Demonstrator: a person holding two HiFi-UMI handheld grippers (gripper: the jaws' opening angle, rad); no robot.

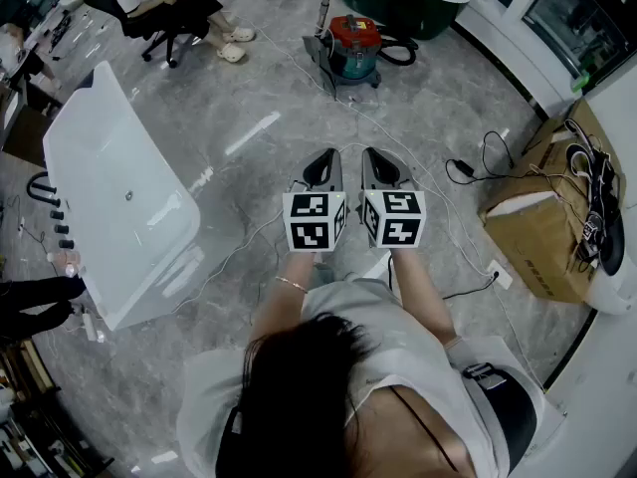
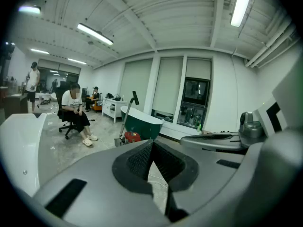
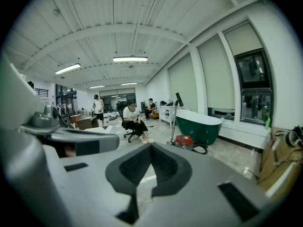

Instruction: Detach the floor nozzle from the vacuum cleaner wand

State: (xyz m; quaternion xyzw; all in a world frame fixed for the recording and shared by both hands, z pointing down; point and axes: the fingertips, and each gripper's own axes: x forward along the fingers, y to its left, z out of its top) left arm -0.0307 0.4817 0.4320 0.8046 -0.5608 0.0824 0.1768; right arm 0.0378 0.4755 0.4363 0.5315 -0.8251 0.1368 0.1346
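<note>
Entry: left gripper (image 1: 321, 159) and right gripper (image 1: 380, 157), jaws closed on nothing, side by side; vacuum cleaner (image 1: 355, 48) with leaning wand (image 1: 323, 3) and floor nozzle (image 1: 319, 63) well apart at the floor's far edge by the green tub (image 1: 398, 0); hazards: loose cables (image 1: 460, 170) may snag feet, and a tugged wand may topple.
</note>
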